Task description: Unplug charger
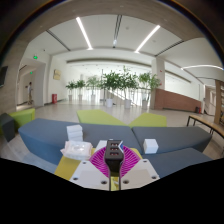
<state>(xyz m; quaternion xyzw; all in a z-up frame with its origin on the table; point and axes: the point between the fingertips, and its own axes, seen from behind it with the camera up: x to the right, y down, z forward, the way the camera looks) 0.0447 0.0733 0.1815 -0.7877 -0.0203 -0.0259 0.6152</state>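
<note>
- fingers (113, 165) closed on a dark charger (114, 152), pink pads pressing both its sides
- charger sits just above grey bench (50, 138); socket hidden
- pull straight out, keep squeeze firm, no twisting
- white box (150, 146) just beside, avoid

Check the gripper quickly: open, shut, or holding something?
Gripper: shut on a dark charger, pressed between both pink pads.

Black charger (114, 153) between the gripper's (114, 170) fingers (pink pads against it), white boxes (77, 149) beside.
</note>
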